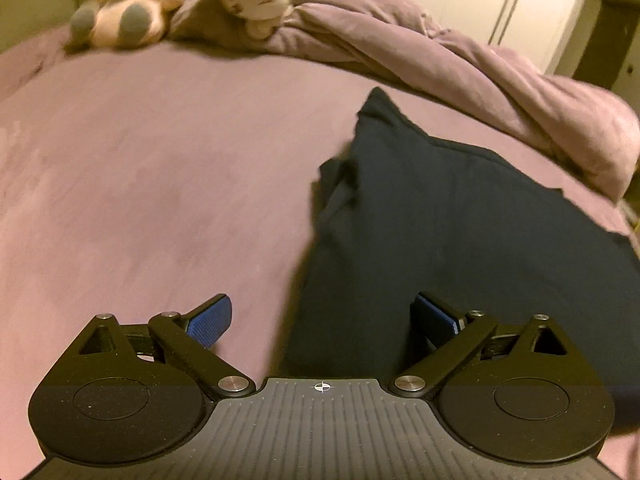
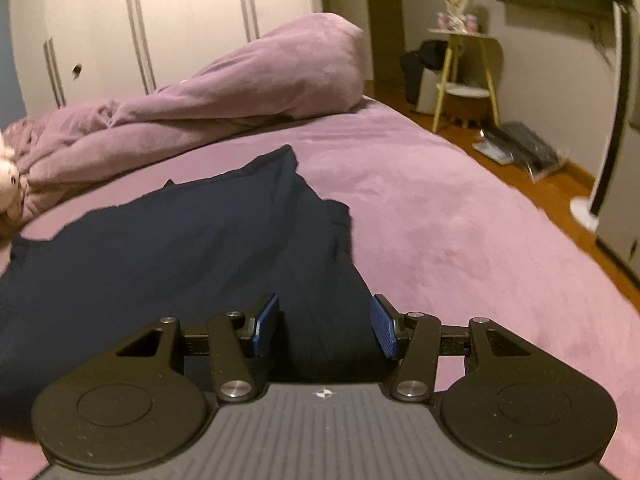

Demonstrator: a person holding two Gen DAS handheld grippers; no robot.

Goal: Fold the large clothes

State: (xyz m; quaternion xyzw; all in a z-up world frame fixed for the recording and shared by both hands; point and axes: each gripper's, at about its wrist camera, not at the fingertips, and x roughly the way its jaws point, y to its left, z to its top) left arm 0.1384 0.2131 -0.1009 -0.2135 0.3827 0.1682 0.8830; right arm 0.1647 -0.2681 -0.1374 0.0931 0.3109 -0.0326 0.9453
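Note:
A dark navy garment [image 1: 460, 220] lies partly folded on the purple bed sheet [image 1: 140, 180], one corner pointing toward the far side. My left gripper [image 1: 323, 318] hovers over the garment's near left edge; it is wide open, with the blue pads [image 1: 210, 320] touching nothing. The right wrist view shows the same garment [image 2: 200, 240] spread to the left, a folded strip running toward the camera. My right gripper [image 2: 325, 328] is half open above that strip. The cloth shows in the gap, and the pads [image 2: 266, 324] do not press on it.
A bunched purple duvet [image 2: 240, 92] lies along the far side of the bed. Two plush toys [image 1: 132, 12] rest by the pillow. White wardrobe doors [image 2: 160, 8] stand behind. Right of the bed are wooden floor, a small side table [image 2: 468, 64] and a white stand [image 2: 600, 160].

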